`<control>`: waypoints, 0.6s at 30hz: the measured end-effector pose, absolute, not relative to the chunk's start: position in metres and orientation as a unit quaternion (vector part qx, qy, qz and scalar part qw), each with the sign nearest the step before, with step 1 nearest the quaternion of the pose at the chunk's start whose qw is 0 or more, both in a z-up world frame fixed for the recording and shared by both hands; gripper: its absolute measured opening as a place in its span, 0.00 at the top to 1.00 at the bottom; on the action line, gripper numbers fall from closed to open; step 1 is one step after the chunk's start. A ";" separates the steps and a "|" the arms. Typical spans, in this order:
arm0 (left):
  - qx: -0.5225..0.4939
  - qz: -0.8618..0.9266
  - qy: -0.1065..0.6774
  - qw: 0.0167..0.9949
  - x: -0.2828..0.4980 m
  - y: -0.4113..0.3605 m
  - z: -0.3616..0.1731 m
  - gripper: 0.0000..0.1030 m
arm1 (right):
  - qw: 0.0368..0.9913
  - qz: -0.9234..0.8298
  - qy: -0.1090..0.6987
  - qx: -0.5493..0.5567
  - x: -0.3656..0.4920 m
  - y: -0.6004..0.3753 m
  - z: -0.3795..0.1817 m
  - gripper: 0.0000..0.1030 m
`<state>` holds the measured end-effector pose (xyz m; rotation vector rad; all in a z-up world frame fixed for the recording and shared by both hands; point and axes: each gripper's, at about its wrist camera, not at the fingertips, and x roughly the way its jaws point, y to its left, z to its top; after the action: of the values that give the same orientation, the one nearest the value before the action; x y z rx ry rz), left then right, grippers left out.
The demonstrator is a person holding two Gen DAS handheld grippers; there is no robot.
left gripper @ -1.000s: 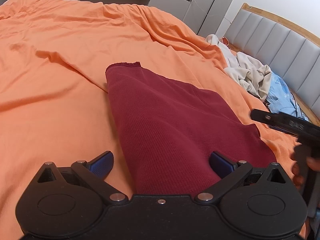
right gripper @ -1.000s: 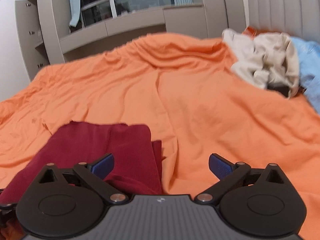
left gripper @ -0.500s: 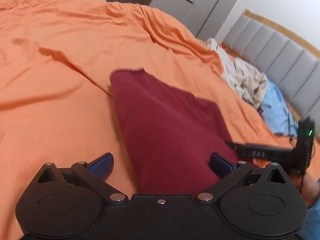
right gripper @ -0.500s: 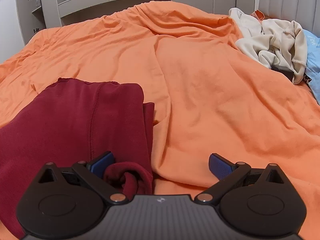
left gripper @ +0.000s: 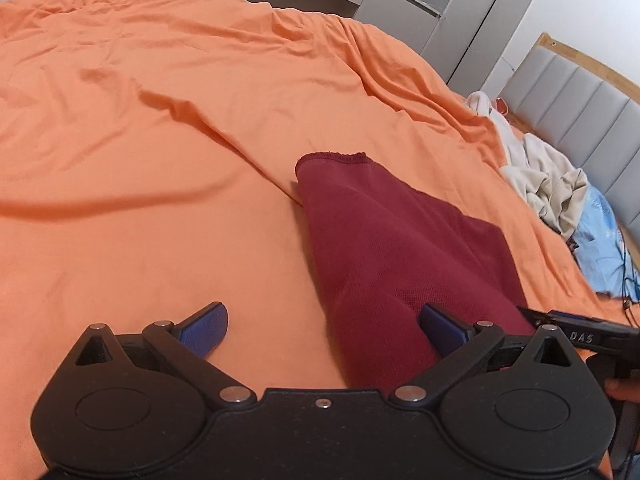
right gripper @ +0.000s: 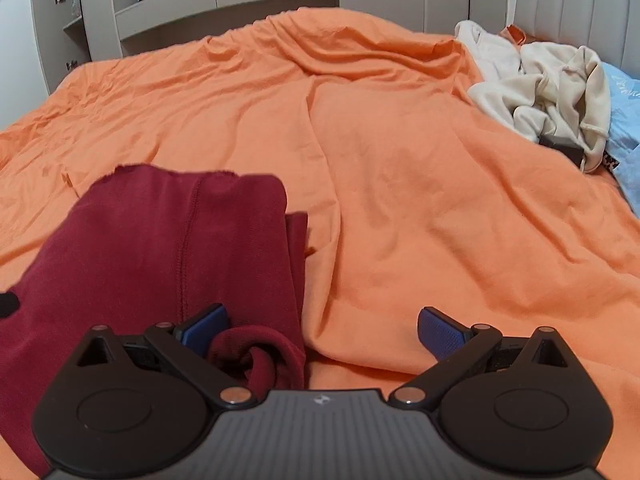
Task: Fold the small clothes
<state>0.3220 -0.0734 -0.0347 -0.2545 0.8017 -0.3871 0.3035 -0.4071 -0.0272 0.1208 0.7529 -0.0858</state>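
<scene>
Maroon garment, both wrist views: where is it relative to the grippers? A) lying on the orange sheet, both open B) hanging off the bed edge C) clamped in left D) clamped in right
A: the maroon garment lies on the orange sheet, and both the left gripper and right gripper are open.

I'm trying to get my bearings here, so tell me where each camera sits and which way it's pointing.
Left wrist: sits on the left gripper, low over the orange bedsheet, looking along the dark red garment toward the headboard; its open jaws show, plus the right gripper at the right edge.
Right wrist: sits on the right gripper, facing the grey cabinets across the bed; its open jaws show.
Shared: the garment, sheet, and beige clothes pile.
</scene>
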 end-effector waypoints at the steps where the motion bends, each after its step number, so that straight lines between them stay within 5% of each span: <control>1: -0.119 -0.185 0.386 0.896 0.322 -0.075 -0.036 0.00 | 0.930 -0.042 0.359 0.059 0.301 -0.408 -0.024 0.00; 13: -0.126 -0.180 0.377 0.900 0.318 -0.070 -0.035 0.01 | 0.957 0.053 0.273 0.083 0.324 -0.412 -0.010 0.00; 18: -0.154 -0.199 0.367 0.896 0.325 -0.063 -0.021 0.01 | 0.947 0.076 0.293 0.107 0.347 -0.417 -0.022 0.16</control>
<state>0.3248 -0.0633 -0.0212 -0.3190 0.7603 -0.4120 0.3465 -0.4173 -0.0217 0.2180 0.5964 0.1545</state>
